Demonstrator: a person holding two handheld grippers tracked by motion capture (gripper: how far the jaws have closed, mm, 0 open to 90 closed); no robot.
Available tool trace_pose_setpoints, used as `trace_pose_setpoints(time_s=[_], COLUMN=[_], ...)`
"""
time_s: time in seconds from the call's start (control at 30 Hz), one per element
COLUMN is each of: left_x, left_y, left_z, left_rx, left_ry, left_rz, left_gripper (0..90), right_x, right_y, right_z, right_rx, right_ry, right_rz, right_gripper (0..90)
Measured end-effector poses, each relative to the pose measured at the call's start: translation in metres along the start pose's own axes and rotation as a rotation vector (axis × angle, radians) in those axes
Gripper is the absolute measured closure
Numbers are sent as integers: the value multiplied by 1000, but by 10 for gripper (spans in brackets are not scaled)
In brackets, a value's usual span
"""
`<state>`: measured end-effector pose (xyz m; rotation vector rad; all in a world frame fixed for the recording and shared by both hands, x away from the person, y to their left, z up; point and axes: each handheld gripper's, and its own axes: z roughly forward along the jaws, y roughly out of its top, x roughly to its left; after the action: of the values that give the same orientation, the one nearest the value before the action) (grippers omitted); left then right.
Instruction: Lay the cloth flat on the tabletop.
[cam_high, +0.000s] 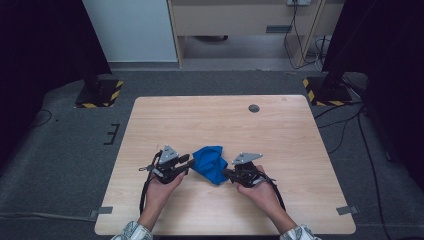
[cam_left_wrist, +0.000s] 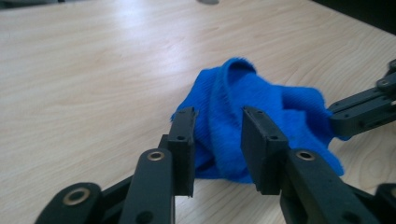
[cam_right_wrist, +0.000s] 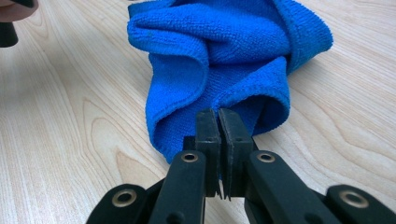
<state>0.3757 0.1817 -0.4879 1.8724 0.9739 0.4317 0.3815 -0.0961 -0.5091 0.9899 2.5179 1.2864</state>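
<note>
1. Nearest to the camera that looks down from above, two forearms in patterned sleeves come up from the near edge, each hand wrapped round a black two-jaw tool with a grey three-cornered plate on top.
2. Starting at the right claw: its jaws are pressed together, pinching a folded edge of the crumpled blue microfibre cloth. In the right gripper view the cloth's hem runs straight into the thin seam between the two pads.
3. From that pinch the cloth bunches away across the wood in soft rolls and folds, resting on the tabletop.
4. The left claw stands partly spread. A raised ridge of the blue cloth sits between its jaws, yet a little gap shows on each side of the ridge, so the pads are not pressing it.
5. In the left gripper view the other tool's dark linkage enters from the right and meets the far end of the cloth.
6. Seen from above, the left claw and the right claw face each other across the cloth, which lies between them in the near half of the light wooden tabletop.
7. Farther out, a small round grey cap sits in the tabletop near its far edge, well apart from the cloth.
8. Beyond the tabletop lies grey carpet, with two black-and-yellow striped stand bases at the far corners.
</note>
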Motion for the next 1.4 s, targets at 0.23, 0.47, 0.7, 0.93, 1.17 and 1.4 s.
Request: trace_pose_setpoints(time_s=[0.23, 0.47, 0.7, 0.93, 1.17, 1.4], left_x=[-7, -5, 3, 11, 9, 6], left_y=[-2, -6, -6, -6, -8, -11], left_z=[16, 25, 29, 23, 28, 32], left_rx=[25, 65, 58, 44, 60, 105], left_ry=[27, 65, 98, 121, 83, 71], left_rz=[8, 38, -1, -15, -25, -15], left_gripper=[522, 606, 700, 719, 619, 604], right_x=[1, 0, 0, -5, -8, -11], right_y=[0, 0, 0, -1, -1, -1], right_z=[1, 0, -1, -3, -5, -7], right_rx=[3, 3, 1, 1, -4, -7], right_ry=[0, 1, -2, -12, -19, -25], right_rz=[-3, -3, 3, 10, 18, 24], right_gripper=[876, 876, 877, 876, 876, 876])
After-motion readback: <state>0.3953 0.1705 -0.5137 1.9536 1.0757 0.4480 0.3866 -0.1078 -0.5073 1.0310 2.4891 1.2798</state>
